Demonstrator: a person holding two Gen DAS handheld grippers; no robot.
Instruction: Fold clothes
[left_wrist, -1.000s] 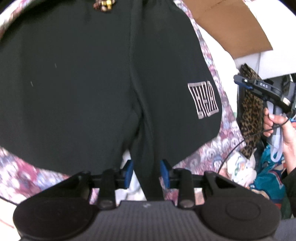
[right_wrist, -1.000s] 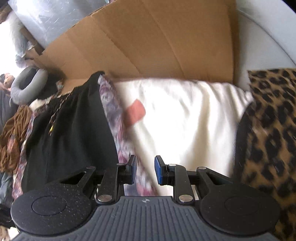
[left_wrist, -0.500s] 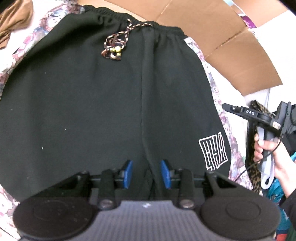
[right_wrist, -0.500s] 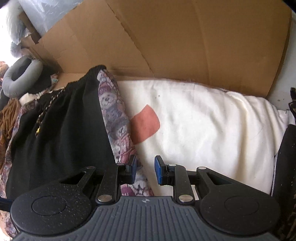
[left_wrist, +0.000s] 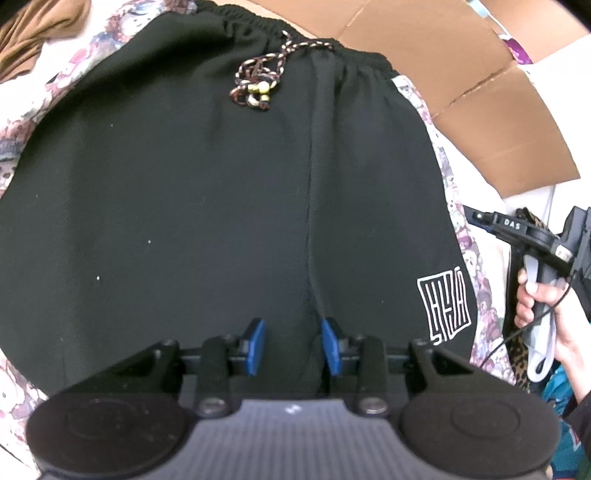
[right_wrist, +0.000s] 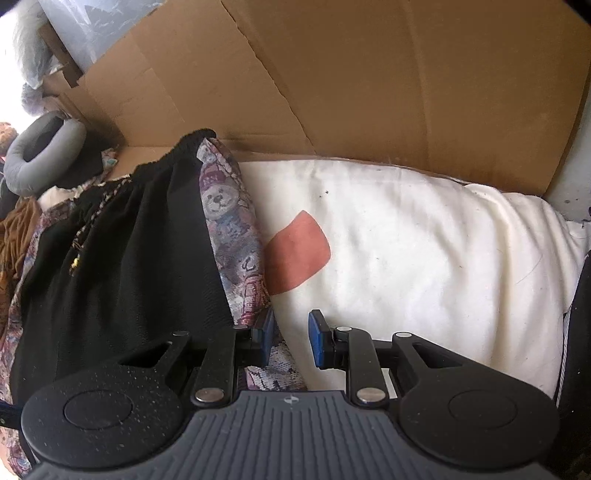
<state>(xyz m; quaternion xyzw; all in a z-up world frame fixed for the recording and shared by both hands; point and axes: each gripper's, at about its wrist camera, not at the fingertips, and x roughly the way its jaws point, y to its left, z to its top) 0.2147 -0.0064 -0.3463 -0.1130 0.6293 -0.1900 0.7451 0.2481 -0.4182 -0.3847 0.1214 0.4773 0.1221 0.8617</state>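
While the left gripper (left_wrist: 291, 347) holds its blue fingers apart with black cloth lying in the gap between them, nothing shows the pads pressing on that cloth, so it reads as open over the black shorts (left_wrist: 207, 192) rather than clamped. A second ago the crotch and both curved leg hems showed ahead of those fingers, with the printed blanket (left_wrist: 22, 110) visible below the hems; now the hems have dropped out of view near the fingers, and the waistband with its knotted drawstring (left_wrist: 258, 83) has come into sight far ahead. The white logo (left_wrist: 445, 306) has slid from ahead and right to just right of the fingers.

The shorts lie flat and spread, showing no fold. I judge the left gripper has moved in over the hem end, which suits either taking a hold there or smoothing.

The right gripper (right_wrist: 291, 341) also has its fingers apart and empty, the left one over the blanket's edge, with the cream cushion (right_wrist: 406, 240) ahead; the leopard-print fabric has left its view.
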